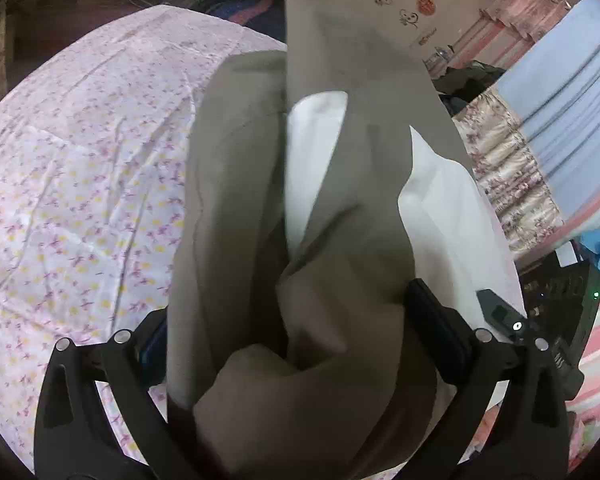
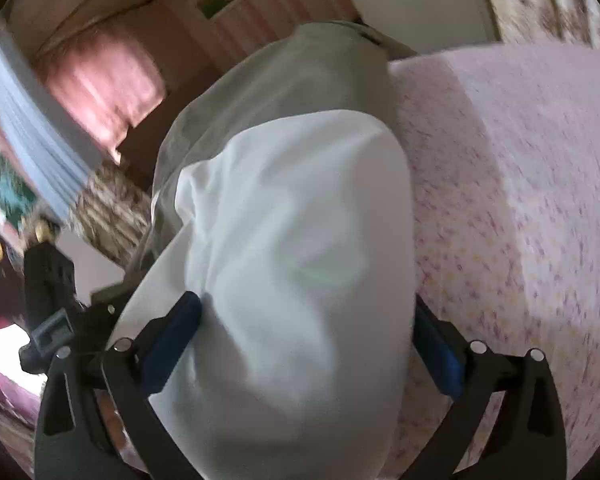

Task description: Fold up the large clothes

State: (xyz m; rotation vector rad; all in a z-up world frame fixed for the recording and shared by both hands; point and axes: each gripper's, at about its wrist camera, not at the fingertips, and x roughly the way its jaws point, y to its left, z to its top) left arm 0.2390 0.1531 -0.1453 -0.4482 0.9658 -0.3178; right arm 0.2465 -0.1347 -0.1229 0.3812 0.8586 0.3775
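Note:
A large khaki-grey garment (image 1: 352,184) with a white lining (image 1: 312,152) hangs lifted over the bed. My left gripper (image 1: 287,320) has a thick bunch of its khaki cloth between its fingers; the fingers stand wide apart around the bunch. My right gripper (image 2: 308,336) has the white lining side (image 2: 291,240) of the same garment bulging between its blue-padded fingers (image 2: 171,344). The other gripper (image 2: 51,292) shows at the left edge of the right wrist view, and in the left wrist view (image 1: 512,320) at the right.
A bed with a pink floral sheet (image 1: 79,184) lies below and left; it also fills the right of the right wrist view (image 2: 520,200). Floral curtains (image 1: 508,168) and a pink striped wall (image 1: 596,216) stand beyond. Dark clothes (image 1: 468,76) lie farther back.

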